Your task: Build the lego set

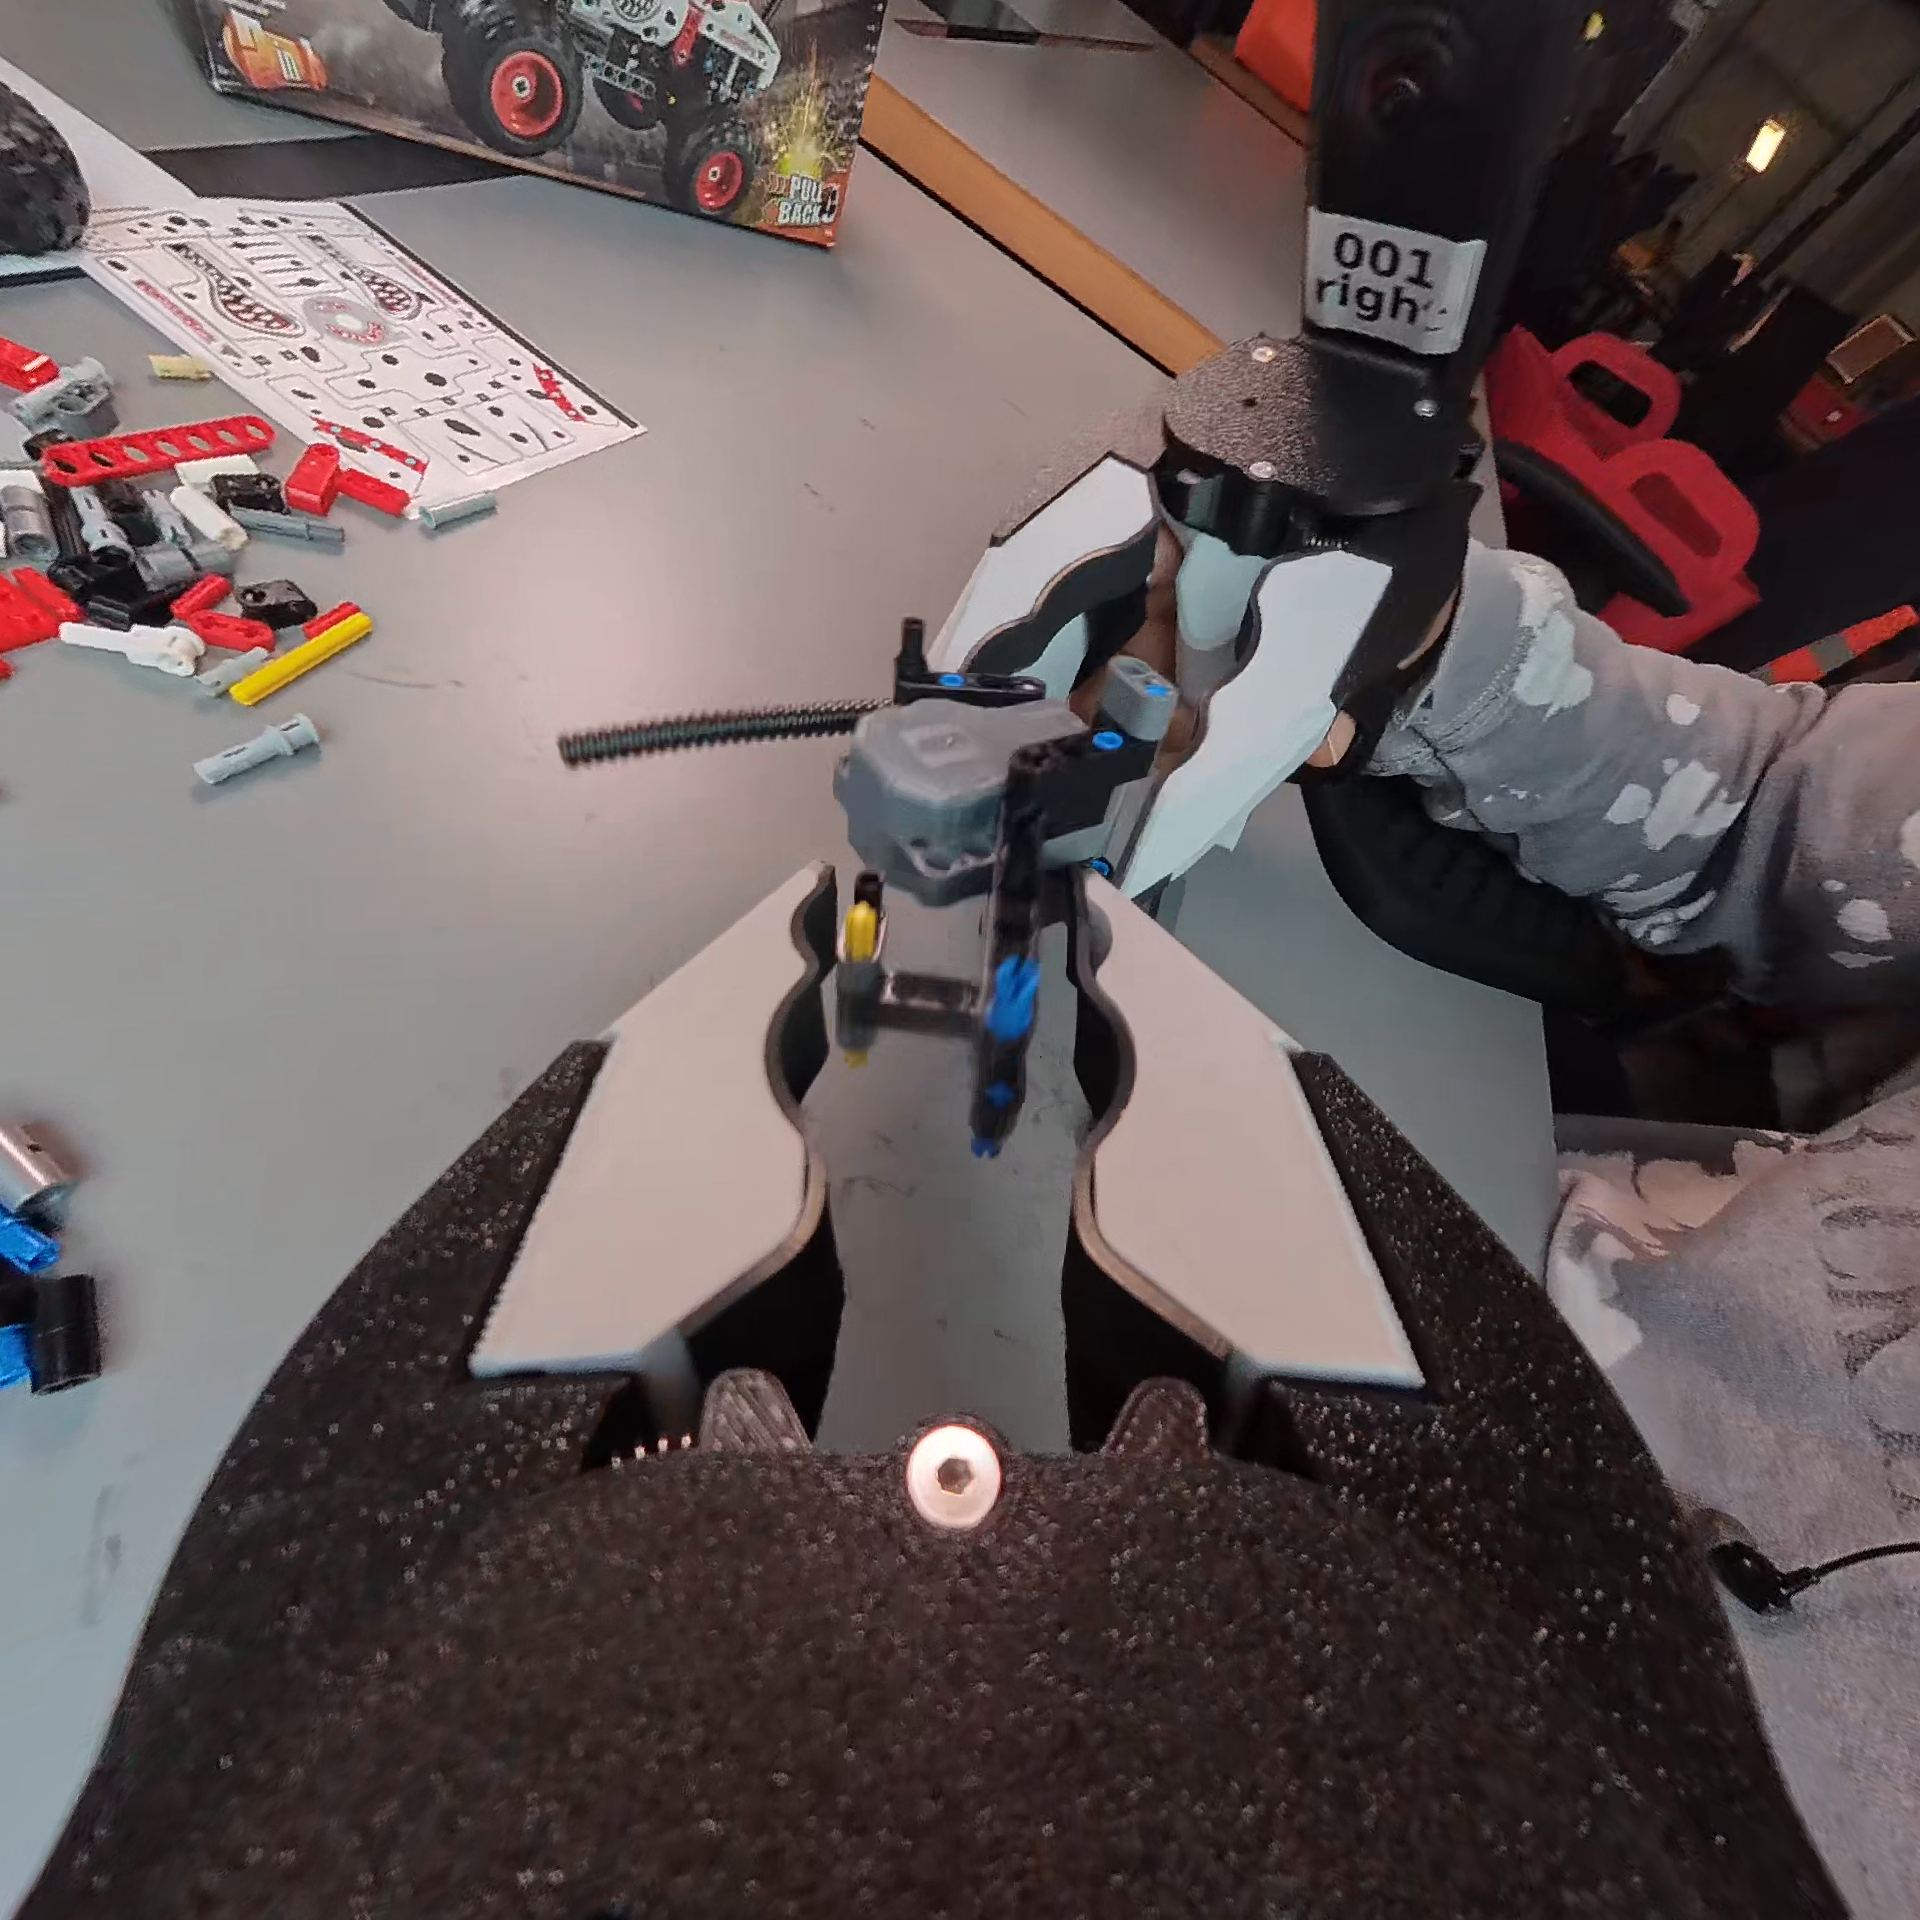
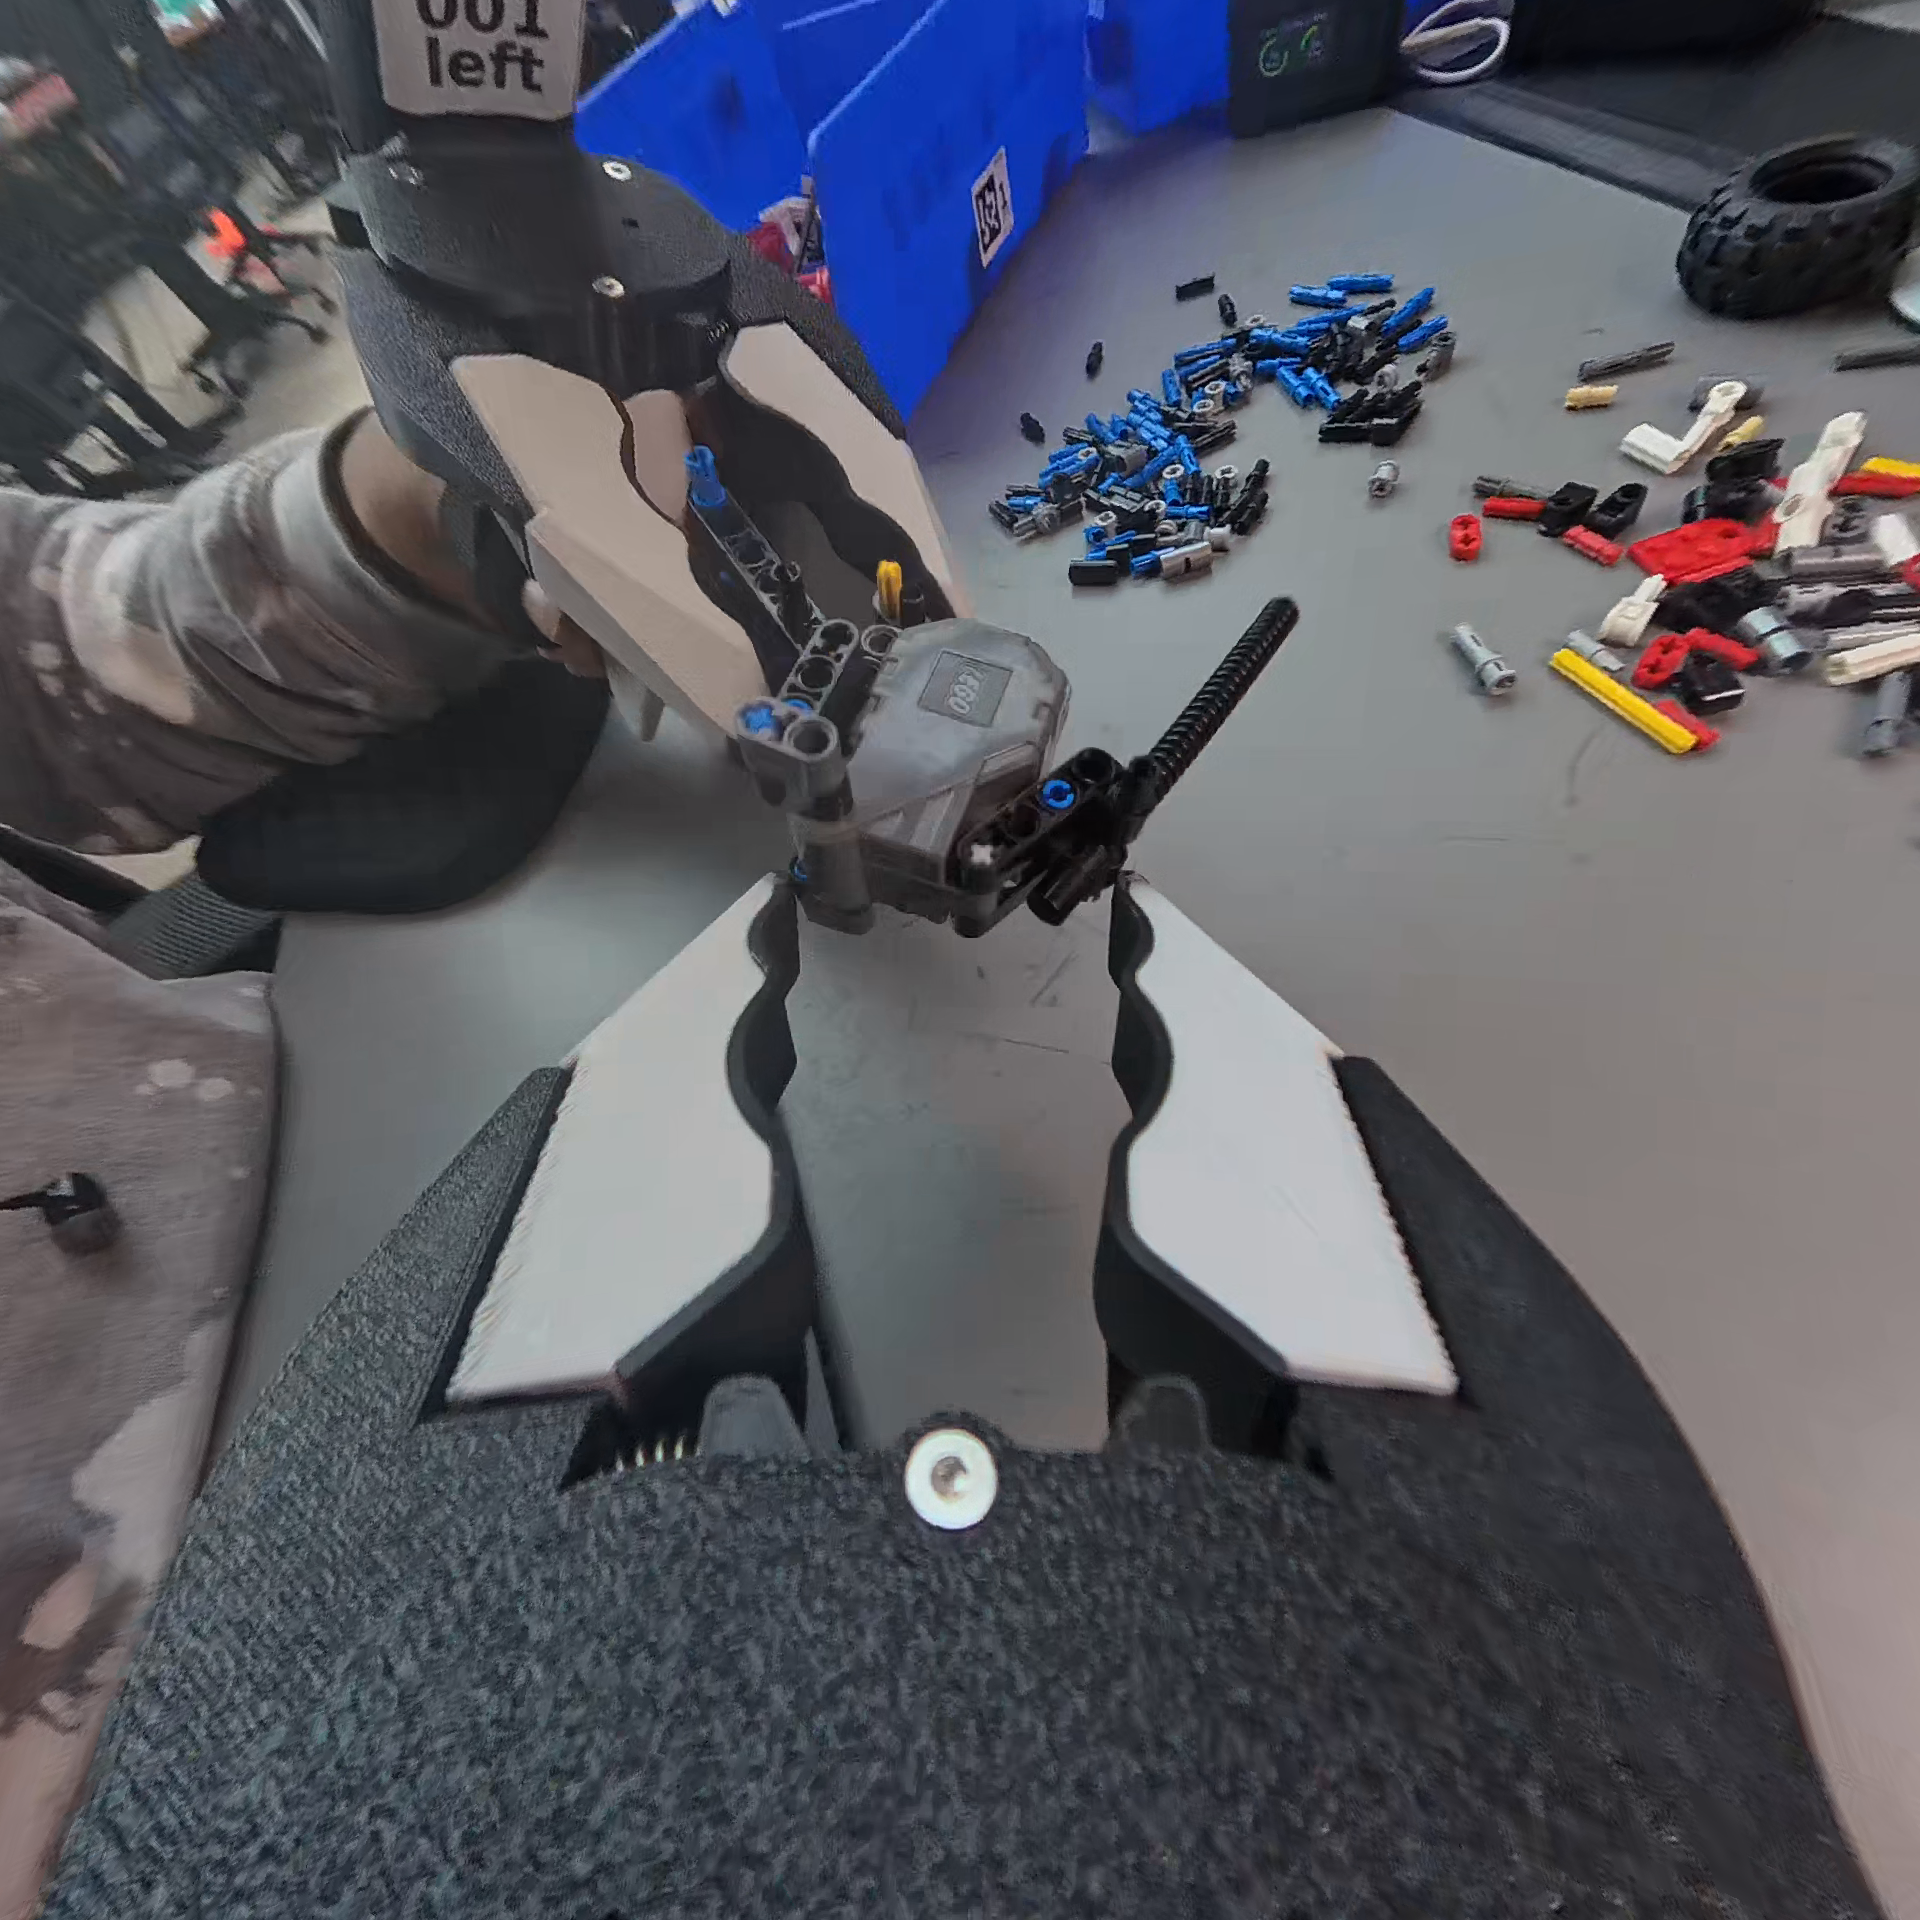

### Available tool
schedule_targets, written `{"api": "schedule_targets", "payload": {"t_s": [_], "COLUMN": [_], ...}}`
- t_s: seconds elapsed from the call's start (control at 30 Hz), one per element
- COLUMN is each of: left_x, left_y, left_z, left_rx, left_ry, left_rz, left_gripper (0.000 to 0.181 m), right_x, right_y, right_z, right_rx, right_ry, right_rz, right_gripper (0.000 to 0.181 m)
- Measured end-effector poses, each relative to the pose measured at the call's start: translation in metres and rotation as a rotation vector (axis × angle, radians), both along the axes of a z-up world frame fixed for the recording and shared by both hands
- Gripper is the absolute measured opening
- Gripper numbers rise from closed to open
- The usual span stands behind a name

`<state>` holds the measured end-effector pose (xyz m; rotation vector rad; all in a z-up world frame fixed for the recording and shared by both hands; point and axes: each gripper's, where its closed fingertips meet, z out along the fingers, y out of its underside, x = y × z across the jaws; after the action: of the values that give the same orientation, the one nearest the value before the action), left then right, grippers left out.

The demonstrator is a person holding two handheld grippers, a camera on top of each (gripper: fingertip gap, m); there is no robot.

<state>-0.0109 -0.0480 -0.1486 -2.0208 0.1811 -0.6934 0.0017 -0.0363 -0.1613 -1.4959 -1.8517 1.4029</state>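
The half-built model [image 1: 951, 821] hangs in the air just above the grey surface [image 1: 644, 582], held between the two tools, which face each other across it. Nearest in the left wrist view, the left hand-held gripper [image 1: 951, 935] has its fingers closed in on the model's near end, on the black beam frame [image 1: 1003, 935] with its blue pins and yellow peg; the frame sits squarely between the fingertips, so I judge it clamped there. Just beyond is the grey motor block [image 1: 930, 805].

In the right wrist view, the right hand-held gripper [image 2: 945, 904] has its fingers set apart, tips either side of the block's lower end. Whether they touch it or only bracket it, I cannot tell.

The relation that matters is the black ribbed rod [image 2: 1216, 681]. It sticks out of a black connector on the model's side, and its long axis runs sideways across the line between the two tools, pointing toward the loose parts. The right tool's tips lie closer to its root, so any seating or steadying of it probably falls to that side.

Farther off on the surface lie the pile of small blue and black pins [image 2: 1216, 436], red, white and yellow pieces [image 2: 1714, 603], a tyre [image 2: 1808, 223], the sticker sheet [image 1: 343, 343] and the box [image 1: 582, 94].
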Motion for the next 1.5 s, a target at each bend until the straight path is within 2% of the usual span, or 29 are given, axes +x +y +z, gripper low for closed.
{"api": "schedule_targets", "payload": {"t_s": [0.03,0.17,0.2,0.23,0.27,0.33,0.4,0.47,0.53,0.63,0.9,1.03,1.23,1.3,1.33,1.37,1.5], "left_x": [0.001,0.004,0.006,0.007,0.008,0.007,0.004,0.0,-0.006,-0.019,-0.065,-0.084,-0.098,-0.1,-0.101,-0.103,-0.105], "left_y": [-0.001,-0.004,-0.005,-0.006,-0.006,-0.005,-0.005,-0.005,-0.005,-0.006,-0.005,-0.01,-0.016,-0.018,-0.019,-0.02,-0.023], "left_z": [0.002,0.011,0.015,0.017,0.016,0.01,0.005,0.005,0.008,0.013,0.023,0.032,0.029,0.028,0.027,0.027,0.022], "left_rx": [0.008,0.069,0.086,0.095,0.093,0.061,0.04,0.039,0.052,0.07,0.11,0.146,0.154,0.156,0.158,0.16,0.151], "left_ry": [-0.003,0.009,0.002,-0.004,-0.007,0.003,0.013,0.016,0.02,0.03,0.023,0.02,0.007,0.027,0.036,0.043,0.029], "left_rz": [-0.01,-0.054,-0.068,-0.075,-0.076,-0.075,-0.067,-0.059,-0.043,-0.016,0.116,0.174,0.208,0.212,0.214,0.217,0.208], "left_gripper": [0.045,0.045,0.043,0.042,0.041,0.04,0.04,0.04,0.04,0.04,0.04,0.04,0.039,0.039,0.039,0.039,0.039], "right_x": [0.001,0.003,0.004,0.004,0.003,0.001,0.001,0.002,0.003,0.007,0.003,-0.018,-0.042,-0.044,-0.041,-0.041,-0.043], "right_y": [-0.001,0.0,0.0,0.002,0.004,0.01,0.018,0.016,0.014,0.006,-0.048,-0.063,-0.085,-0.088,-0.093,-0.097,-0.084], "right_z": [0.003,0.016,0.015,0.019,0.024,0.017,0.007,0.015,0.022,0.026,0.002,-0.01,-0.04,-0.056,-0.056,-0.053,-0.043], "right_rx": [-0.061,-0.283,-0.304,-0.333,-0.409,-0.465,-0.387,-0.377,-0.272,-0.02,0.618,0.791,0.883,0.911,0.859,0.802,0.695], "right_ry": [0.0,0.001,-0.003,0.026,0.035,-0.027,-0.039,-0.011,0.051,0.121,0.045,0.011,-0.074,-0.101,-0.108,-0.097,-0.065], "right_rz": [0.009,0.02,0.022,0.019,0.005,-0.03,-0.065,-0.042,-0.016,0.054,0.417,0.634,0.932,0.979,0.997,0.981,0.817], "right_gripper": [0.06,0.058,0.042,0.004,0.0,0.0,0.0,0.003,0.009,0.019,0.048,0.061,0.082,0.078,0.065,0.054,0.053]}}
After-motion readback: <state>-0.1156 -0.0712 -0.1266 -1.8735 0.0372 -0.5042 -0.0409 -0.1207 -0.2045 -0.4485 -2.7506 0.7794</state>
